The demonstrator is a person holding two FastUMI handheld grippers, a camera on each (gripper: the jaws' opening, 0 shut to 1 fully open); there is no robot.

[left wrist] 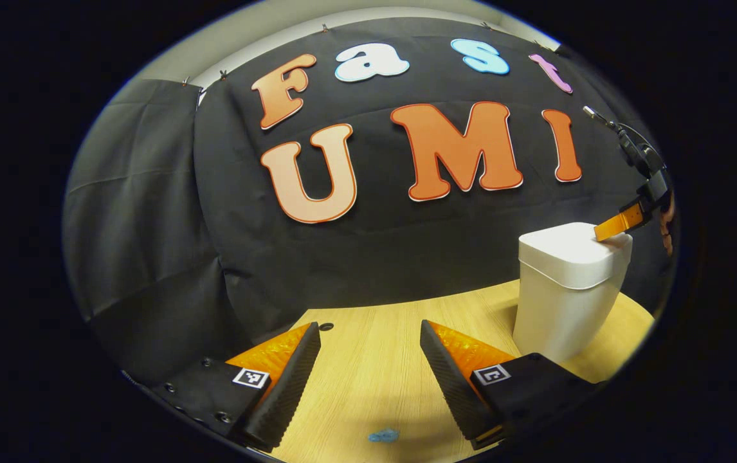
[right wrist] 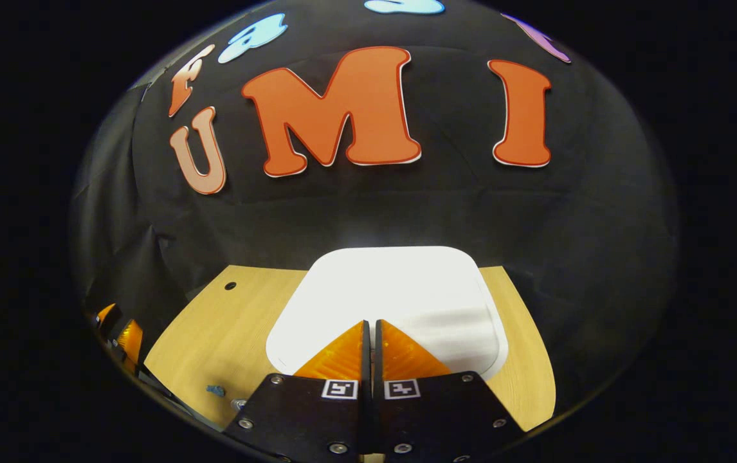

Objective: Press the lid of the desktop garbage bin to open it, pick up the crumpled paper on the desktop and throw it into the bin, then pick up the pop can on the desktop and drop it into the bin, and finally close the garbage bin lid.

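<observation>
The white garbage bin [left wrist: 564,289] stands on the wooden table at the right of the left gripper view, with its lid down. My right gripper [left wrist: 619,225] reaches in from the right there, and its tip rests on the lid's far right corner. In the right gripper view the white lid [right wrist: 400,283] lies flat just below my right gripper [right wrist: 370,323], which is shut with nothing between its fingers, its tips over the lid's near edge. My left gripper [left wrist: 370,326] hovers open over bare table to the left of the bin and holds nothing.
The light wooden table [left wrist: 375,379] ends at the black cloth wall behind the bin. A small blue scrap [left wrist: 384,436] lies on the table near my left gripper. A small dark hole [left wrist: 326,326] marks the table's back left. My left gripper [right wrist: 121,331] shows at the far left edge.
</observation>
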